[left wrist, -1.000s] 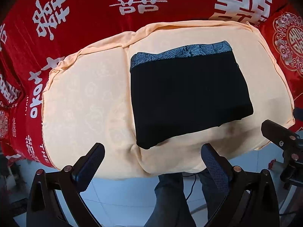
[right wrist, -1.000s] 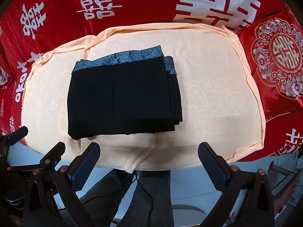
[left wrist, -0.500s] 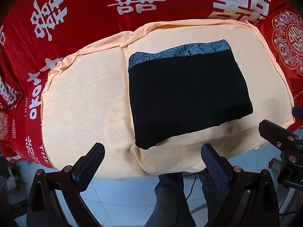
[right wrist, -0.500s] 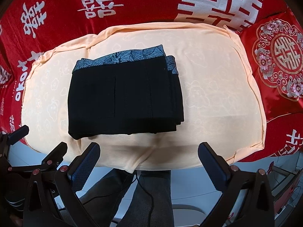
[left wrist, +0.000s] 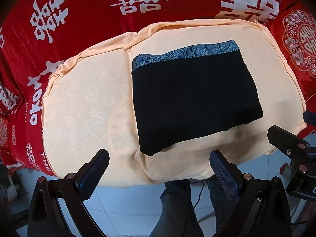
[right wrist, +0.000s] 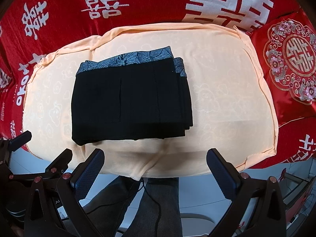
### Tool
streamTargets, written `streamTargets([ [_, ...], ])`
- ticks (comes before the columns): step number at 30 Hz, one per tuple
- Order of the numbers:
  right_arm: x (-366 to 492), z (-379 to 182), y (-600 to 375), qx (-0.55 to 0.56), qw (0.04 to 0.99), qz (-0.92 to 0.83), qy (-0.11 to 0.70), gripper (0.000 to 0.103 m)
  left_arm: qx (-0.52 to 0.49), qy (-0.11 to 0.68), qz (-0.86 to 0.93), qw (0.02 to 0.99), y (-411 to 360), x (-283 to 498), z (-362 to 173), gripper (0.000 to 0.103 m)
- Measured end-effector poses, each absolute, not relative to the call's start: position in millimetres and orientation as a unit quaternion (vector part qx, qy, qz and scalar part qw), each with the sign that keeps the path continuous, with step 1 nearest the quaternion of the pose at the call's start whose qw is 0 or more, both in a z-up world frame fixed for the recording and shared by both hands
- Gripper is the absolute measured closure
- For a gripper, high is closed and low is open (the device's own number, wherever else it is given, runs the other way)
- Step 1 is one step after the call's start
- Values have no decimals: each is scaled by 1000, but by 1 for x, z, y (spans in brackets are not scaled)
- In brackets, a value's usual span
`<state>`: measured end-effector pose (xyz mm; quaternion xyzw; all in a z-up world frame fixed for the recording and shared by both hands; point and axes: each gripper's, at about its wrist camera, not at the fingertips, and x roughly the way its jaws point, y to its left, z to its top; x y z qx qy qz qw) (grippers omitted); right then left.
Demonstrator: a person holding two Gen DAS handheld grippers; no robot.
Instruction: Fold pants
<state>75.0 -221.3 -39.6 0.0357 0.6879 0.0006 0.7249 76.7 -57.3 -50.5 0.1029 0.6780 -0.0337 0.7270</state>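
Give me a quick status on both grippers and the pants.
Left gripper open, empty, off the near edge. Right gripper open, empty, likewise. Black pants folded into a compact stack on the peach cloth, patterned waistband at far edge. Nothing in the way.

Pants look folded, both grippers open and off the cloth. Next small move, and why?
Probably none on the pants: back both grippers off and stop. The pants lie as a compact stack on the peach cloth, waistband at the far edge. The left gripper and right gripper are open, empty, short of the near edge. The layers on the right sit slightly stepped; a nudge is optional.
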Motion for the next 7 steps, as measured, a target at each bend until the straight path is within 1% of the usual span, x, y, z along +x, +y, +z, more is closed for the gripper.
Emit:
streamTargets([
  [7,75,-40,-221,35,725,0,688,0,98,674,-43,731,-57,76,-48,1],
])
